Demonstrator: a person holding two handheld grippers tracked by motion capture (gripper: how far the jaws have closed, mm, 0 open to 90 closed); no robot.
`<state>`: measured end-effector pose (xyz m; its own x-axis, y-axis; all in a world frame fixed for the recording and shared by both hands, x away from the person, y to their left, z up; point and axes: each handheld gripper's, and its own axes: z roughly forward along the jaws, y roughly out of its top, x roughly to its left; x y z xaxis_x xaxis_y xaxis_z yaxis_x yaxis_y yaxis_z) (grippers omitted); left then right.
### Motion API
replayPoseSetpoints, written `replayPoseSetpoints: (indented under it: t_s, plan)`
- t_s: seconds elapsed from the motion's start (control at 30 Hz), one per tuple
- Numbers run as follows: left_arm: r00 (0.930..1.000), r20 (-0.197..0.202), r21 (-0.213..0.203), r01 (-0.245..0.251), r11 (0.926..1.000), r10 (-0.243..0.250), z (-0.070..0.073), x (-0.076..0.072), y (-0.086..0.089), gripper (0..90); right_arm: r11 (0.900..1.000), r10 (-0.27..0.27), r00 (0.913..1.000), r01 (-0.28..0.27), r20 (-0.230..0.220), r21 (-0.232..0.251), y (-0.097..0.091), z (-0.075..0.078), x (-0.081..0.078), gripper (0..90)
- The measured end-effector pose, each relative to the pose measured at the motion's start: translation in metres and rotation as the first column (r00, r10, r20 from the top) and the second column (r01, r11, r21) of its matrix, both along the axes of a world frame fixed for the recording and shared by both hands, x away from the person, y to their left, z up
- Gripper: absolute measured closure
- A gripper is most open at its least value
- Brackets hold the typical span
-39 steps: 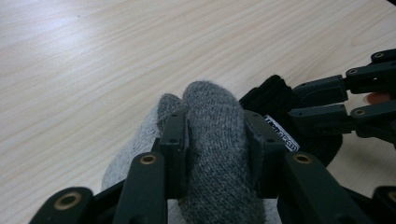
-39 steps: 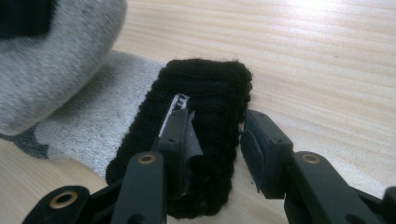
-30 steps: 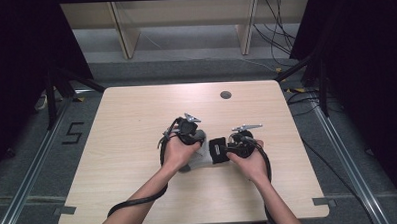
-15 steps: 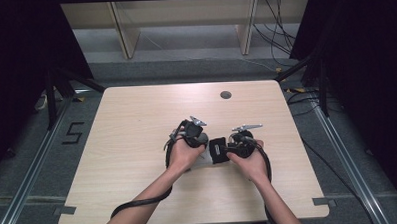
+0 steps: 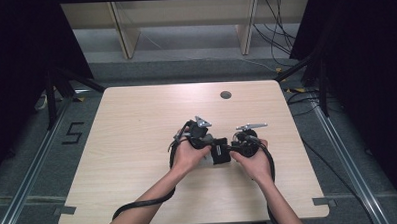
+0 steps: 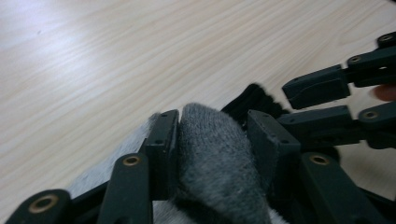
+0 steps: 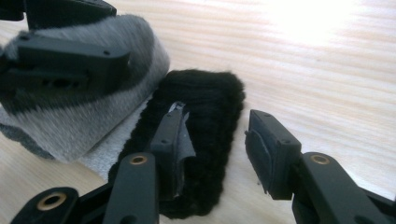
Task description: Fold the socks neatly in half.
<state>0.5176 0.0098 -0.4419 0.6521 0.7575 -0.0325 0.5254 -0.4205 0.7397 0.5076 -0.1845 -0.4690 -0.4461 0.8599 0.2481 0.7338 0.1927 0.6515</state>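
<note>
Both claws just opened wider: left claw [image 6: 212,140] slack around grey sock [image 6: 215,163], right claw [image 7: 212,135] open over seemingly black cuff [image 7: 205,107], worktop [image 5: 137,124].

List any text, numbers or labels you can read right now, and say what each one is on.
"5": a dark numeral marked on the grey floor left of the table, in the high view.
No words, brands or labels can be read on the grey sock, the black sock or the grippers.
</note>
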Motion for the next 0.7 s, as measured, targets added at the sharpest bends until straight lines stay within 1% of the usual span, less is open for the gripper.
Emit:
replayPoseSetpoints:
  t_s: [0.03, 0.07, 0.13, 0.17, 0.2, 0.23, 0.27, 0.3, 0.33, 0.37, 0.4, 0.43, 0.47, 0.5, 0.53, 0.57, 0.6, 0.67, 0.7]
  plan:
    - [0.9995, 0.01, -0.021, 0.028, 0.9994, -0.028, 0.001, -0.001, -0.003, 53.1, 0.9988, -0.041, 0.9982, 0.042, -0.045, 0.026, 0.002, 0.003, -0.003, 56.5]
    - [0.9994, 0.017, -0.038, 0.032, 0.9987, -0.031, 0.001, -0.002, -0.006, 51.9, 0.9998, -0.016, 0.9999, 0.016, -0.003, 0.01, -0.004, 0.002, -0.001, 56.3]
    - [0.9982, 0.016, -0.058, 0.059, 0.9966, -0.058, 0.001, -0.003, -0.011, 50.7, 0.9997, -0.022, 0.9998, 0.022, 0.001, 0.012, -0.007, 0.003, 0.0, 56.3]
    - [0.9974, 0.021, -0.067, 0.07, 0.9953, -0.069, 0.0, -0.004, -0.014, 50.0, 0.9991, -0.041, 0.9991, 0.041, -0.011, 0.008, -0.009, 0.006, -0.002, 56.3]
    - [0.9965, 0.026, -0.068, 0.081, 0.9944, -0.08, 0.0, -0.004, -0.015, 49.6, 0.9974, -0.065, 0.9979, 0.065, -0.004, 0.031, -0.009, 0.006, -0.003, 56.3]
    - [0.9958, 0.037, -0.079, 0.087, 0.9931, -0.084, 0.001, -0.005, -0.017, 48.9, 0.9988, -0.048, 0.9989, 0.047, 0.004, 0.012, -0.013, 0.007, -0.002, 56.3]
    - [0.9947, 0.043, -0.089, 0.097, 0.9913, -0.093, 0.002, -0.005, -0.017, 48.0, 0.9956, -0.087, 0.996, 0.088, -0.017, 0.032, -0.014, 0.009, -0.004, 56.3]
    - [0.9944, 0.052, -0.111, 0.097, 0.9891, -0.092, 0.005, -0.007, -0.018, 47.1, 0.9972, -0.074, 0.997, 0.074, 0.019, 0.011, -0.018, 0.009, -0.003, 56.3]
    - [0.9935, 0.063, -0.121, 0.102, 0.9874, -0.095, 0.008, -0.008, -0.017, 46.5, 0.9962, -0.084, 0.9963, 0.084, 0.016, 0.023, -0.021, 0.01, -0.003, 56.3]
    - [0.993, 0.072, -0.135, 0.103, 0.9855, -0.094, 0.012, -0.009, -0.016, 45.7, 0.9929, -0.111, 0.9937, 0.112, -0.013, 0.041, -0.021, 0.013, -0.006, 56.3]
    - [0.9918, 0.081, -0.148, 0.11, 0.9828, -0.099, 0.017, -0.011, -0.015, 44.8, 0.9947, -0.101, 0.9948, 0.101, 0.012, 0.02, -0.027, 0.013, -0.004, 56.3]
    - [0.9904, 0.092, -0.154, 0.117, 0.9811, -0.103, 0.022, -0.012, -0.013, 44.5, 0.9926, -0.117, 0.9931, 0.117, 0.009, 0.033, -0.028, 0.015, -0.005, 56.3]
    - [0.9891, 0.102, -0.159, 0.122, 0.9797, -0.107, 0.026, -0.013, -0.011, 44.2, 0.9928, -0.117, 0.9929, 0.117, 0.019, 0.027, -0.031, 0.017, -0.004, 56.3]
    - [0.9881, 0.109, -0.155, 0.124, 0.98, -0.108, 0.031, -0.015, -0.007, 44.2, 0.9852, -0.16, 0.987, 0.161, -0.014, 0.058, -0.028, 0.021, -0.007, 56.3]
    - [0.9879, 0.107, -0.153, 0.128, 0.98, -0.112, 0.033, -0.015, -0.004, 44.0, 0.9913, -0.126, 0.9914, 0.125, 0.033, 0.042, -0.032, 0.022, -0.006, 56.4]
    - [0.9875, 0.111, -0.138, 0.126, 0.9823, -0.111, 0.035, -0.016, 0.001, 44.2, 0.9921, -0.12, 0.9917, 0.117, 0.048, 0.044, -0.033, 0.024, -0.005, 56.4]
    - [0.9874, 0.109, -0.128, 0.128, 0.9836, -0.114, 0.036, -0.016, 0.005, 44.5, 0.9932, -0.109, 0.9909, 0.105, 0.079, 0.051, -0.033, 0.027, -0.006, 56.4]
    - [0.9876, 0.11, -0.093, 0.122, 0.9881, -0.112, 0.035, -0.016, 0.014, 45.4, 0.9917, -0.092, 0.9932, 0.085, 0.072, 0.097, -0.028, 0.035, -0.009, 55.8]
    - [0.9892, 0.093, -0.064, 0.119, 0.9908, -0.113, 0.033, -0.015, 0.021, 45.4, 0.9931, -0.064, 0.9944, 0.055, 0.084, 0.103, -0.027, 0.037, -0.009, 55.6]
